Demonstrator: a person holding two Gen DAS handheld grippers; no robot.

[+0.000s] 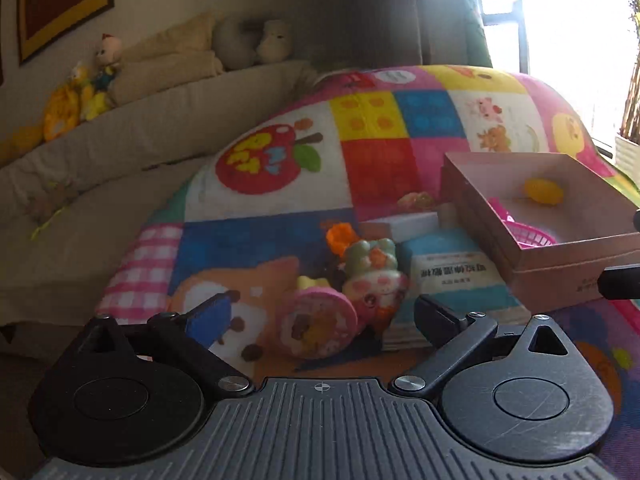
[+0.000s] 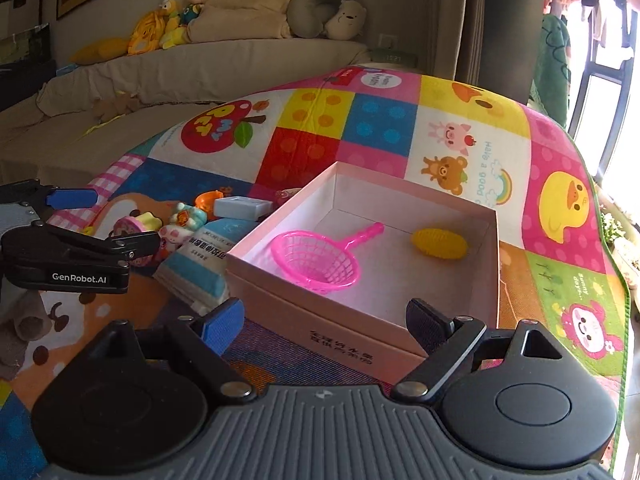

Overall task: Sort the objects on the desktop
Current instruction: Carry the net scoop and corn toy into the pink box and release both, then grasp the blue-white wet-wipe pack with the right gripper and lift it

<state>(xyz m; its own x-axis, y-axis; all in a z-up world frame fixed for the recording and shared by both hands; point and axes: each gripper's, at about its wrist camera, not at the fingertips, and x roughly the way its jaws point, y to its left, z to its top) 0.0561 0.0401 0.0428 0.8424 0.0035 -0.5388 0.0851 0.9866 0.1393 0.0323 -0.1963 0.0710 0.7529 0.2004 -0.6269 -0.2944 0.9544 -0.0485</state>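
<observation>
My left gripper stands open low over the colourful play mat. A round pink toy clock lies on the mat between and just beyond its fingers, untouched. Behind the clock are a green-and-pink figurine, an orange toy and a blue-and-white packet. My right gripper is open and empty over the near wall of the pink cardboard box. Inside the box lie a pink net scoop and a yellow toy corn. In the right wrist view the left gripper shows at the left, by the toy pile.
A small white box lies behind the toy pile. A beige sofa with cushions and plush toys runs along the back. The mat's right edge drops off toward a bright window. Bare mat stretches beyond the box.
</observation>
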